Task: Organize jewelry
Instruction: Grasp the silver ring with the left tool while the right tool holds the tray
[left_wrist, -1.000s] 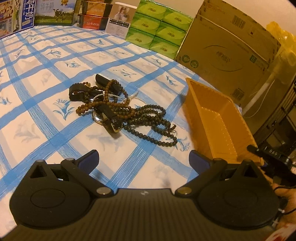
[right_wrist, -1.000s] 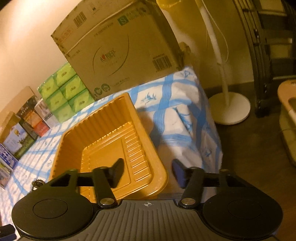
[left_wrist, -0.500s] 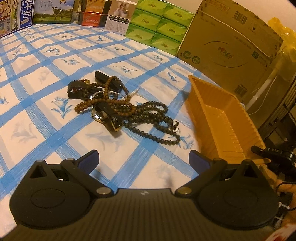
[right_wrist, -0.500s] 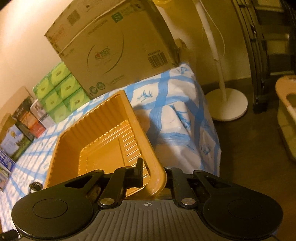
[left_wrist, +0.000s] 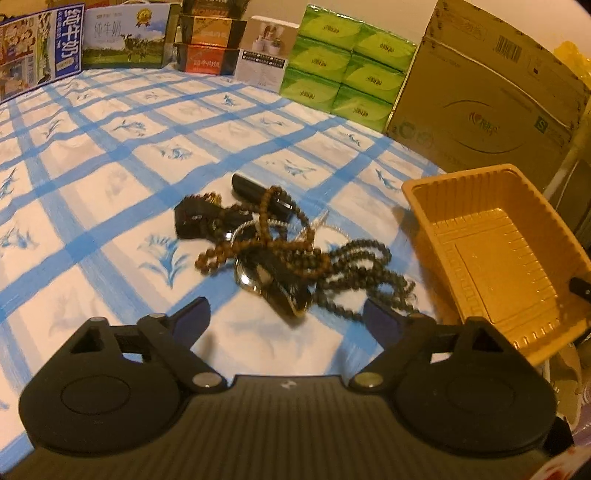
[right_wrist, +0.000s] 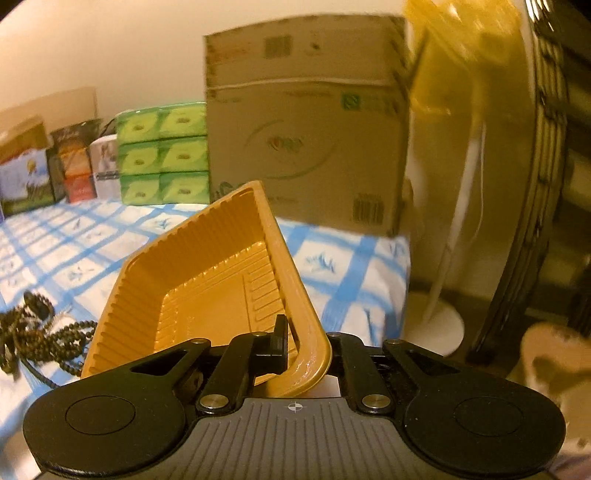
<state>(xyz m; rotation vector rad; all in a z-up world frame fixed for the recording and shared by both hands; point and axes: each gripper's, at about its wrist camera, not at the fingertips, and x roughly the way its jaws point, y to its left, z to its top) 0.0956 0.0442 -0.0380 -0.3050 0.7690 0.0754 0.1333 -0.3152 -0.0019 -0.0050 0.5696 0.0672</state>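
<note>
Tangled jewelry pile (left_wrist: 280, 243) on the checked tablecloth (left_wrist: 110, 177), orange tray (left_wrist: 495, 258) at its 3 o'clock.

The beads and watch lie just ahead of the left gripper (left_wrist: 284, 317), whose jaws stand wide and are closing with nothing between them. The right gripper (right_wrist: 306, 350) pinches the tray's near corner rim, tilting it. Green tissue packs (left_wrist: 343, 62) and a cardboard box (left_wrist: 480, 99) stand at 12 to 2 o'clock.

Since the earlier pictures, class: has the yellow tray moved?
Yes. The yellow tray, clamped at its rim by the right tool, has swung and tilted toward the bead pile on the checked cloth.
</note>
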